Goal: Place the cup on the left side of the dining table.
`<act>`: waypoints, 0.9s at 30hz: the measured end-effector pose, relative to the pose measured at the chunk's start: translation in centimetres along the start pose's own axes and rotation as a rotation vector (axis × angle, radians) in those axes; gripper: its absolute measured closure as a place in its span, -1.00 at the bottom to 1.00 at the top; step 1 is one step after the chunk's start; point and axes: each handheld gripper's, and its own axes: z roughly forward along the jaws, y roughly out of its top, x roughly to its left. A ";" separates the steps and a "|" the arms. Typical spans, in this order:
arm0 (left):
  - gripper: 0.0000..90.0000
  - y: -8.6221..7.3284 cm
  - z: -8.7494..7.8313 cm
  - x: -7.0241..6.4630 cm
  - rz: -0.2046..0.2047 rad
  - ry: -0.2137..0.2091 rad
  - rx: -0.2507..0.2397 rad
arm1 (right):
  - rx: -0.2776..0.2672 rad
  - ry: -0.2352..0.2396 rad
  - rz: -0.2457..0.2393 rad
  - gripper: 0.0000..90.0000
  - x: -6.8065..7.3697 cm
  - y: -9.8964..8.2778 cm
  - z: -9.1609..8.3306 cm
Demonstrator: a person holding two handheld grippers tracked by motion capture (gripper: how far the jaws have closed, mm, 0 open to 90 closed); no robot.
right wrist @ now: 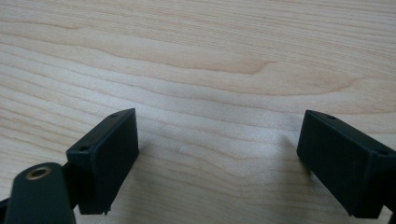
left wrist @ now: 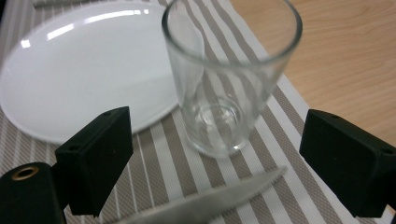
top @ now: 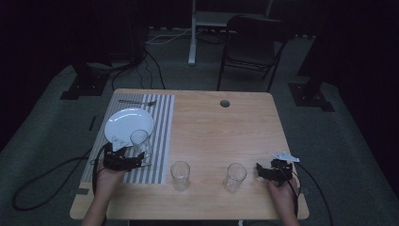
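Note:
A clear empty glass (left wrist: 229, 79) stands upright on the striped placemat (left wrist: 289, 154), just ahead of my left gripper (left wrist: 224, 163), whose jaws are wide open and apart from it. From above the same glass (top: 139, 140) sits beside the white plate (top: 126, 121), with the left gripper (top: 123, 159) at the mat's near end. A knife blade (left wrist: 210, 203) lies on the mat between the jaws. My right gripper (right wrist: 219, 161) is open over bare wood, and from above the right gripper (top: 275, 170) rests near the table's right front.
Two more clear glasses (top: 179, 174) (top: 234, 176) stand on the wooden table (top: 221, 127) between my hands. A fork (top: 137, 101) lies beyond the plate. A round hole (top: 224, 103) is at the table's far side. A chair (top: 251, 42) stands beyond the table.

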 end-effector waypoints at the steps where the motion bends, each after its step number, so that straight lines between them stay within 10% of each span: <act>1: -0.77 -0.3 -0.2 0.1 -0.002 0.004 -0.003 | 0.000 0.000 0.000 -0.73 0.0 0.0 0.0; 27: -0.77 -5.6 -3.0 2.1 -0.077 0.043 0.004 | 0.000 0.000 0.002 -0.73 0.0 0.0 0.0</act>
